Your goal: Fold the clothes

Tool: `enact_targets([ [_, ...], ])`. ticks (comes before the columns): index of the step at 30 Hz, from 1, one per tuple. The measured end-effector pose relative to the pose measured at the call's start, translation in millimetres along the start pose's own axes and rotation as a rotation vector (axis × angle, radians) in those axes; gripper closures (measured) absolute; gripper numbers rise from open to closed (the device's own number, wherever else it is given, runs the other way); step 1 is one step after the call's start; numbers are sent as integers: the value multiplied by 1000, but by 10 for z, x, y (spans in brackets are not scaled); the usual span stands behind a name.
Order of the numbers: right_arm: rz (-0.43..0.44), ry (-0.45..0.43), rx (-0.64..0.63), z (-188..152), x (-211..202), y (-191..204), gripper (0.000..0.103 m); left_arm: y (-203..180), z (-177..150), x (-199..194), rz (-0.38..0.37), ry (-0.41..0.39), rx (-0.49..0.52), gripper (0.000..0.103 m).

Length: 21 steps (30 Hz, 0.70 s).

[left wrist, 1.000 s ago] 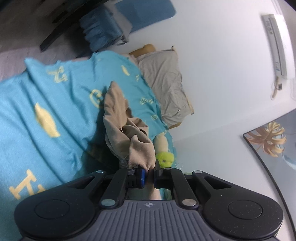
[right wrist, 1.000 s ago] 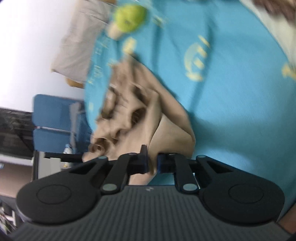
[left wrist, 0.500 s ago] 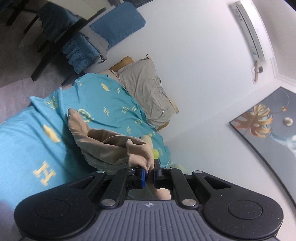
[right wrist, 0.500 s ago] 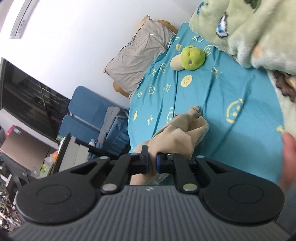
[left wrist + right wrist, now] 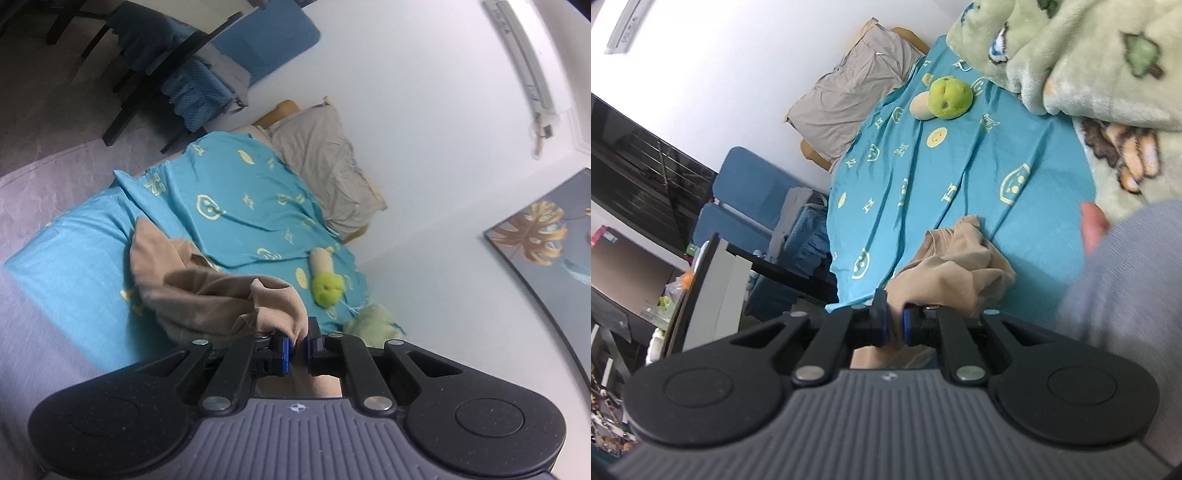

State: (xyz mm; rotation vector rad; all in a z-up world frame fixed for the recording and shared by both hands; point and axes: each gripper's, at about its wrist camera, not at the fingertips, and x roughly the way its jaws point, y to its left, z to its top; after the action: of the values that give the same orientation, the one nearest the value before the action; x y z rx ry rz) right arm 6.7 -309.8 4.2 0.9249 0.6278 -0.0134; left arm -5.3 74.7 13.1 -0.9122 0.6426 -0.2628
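Observation:
A tan garment hangs bunched between both grippers above a bed with a turquoise patterned sheet. My left gripper is shut on one edge of the garment, and the cloth trails left and down to the sheet. My right gripper is shut on another edge of the same garment, whose far end rests crumpled on the sheet.
A green plush toy and a grey pillow lie at the bed's head. A green fleece blanket covers the right side. Blue chairs and a dark table stand beside the bed. A grey sleeve is at right.
Both grippers have lifted and pulled back from the bed with the garment. The cloth has been drawn up off the sheet and now hangs stretched between them.

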Motion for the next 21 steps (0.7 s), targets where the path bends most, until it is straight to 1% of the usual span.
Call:
enact_targets([
  [4,-33,34,2,182,446,74,92,105,246,524,60,5,-5,94],
  [10,-122,98,-11,425,1370,81,92,289,628,1429,164,25,3,94],
  [11,-137,110,-15,459,1527,72,92,333,693,1592,183,30,17,94],
  [13,-167,134,-22,527,1841,54,92,423,761,1876,213,40,57,94],
  [18,-205,216,-26,531,2472,-171,91,765,768,2390,270,69,157,93],
  [21,-222,222,-67,495,2599,-169,91,958,789,2551,280,92,128,93],
])
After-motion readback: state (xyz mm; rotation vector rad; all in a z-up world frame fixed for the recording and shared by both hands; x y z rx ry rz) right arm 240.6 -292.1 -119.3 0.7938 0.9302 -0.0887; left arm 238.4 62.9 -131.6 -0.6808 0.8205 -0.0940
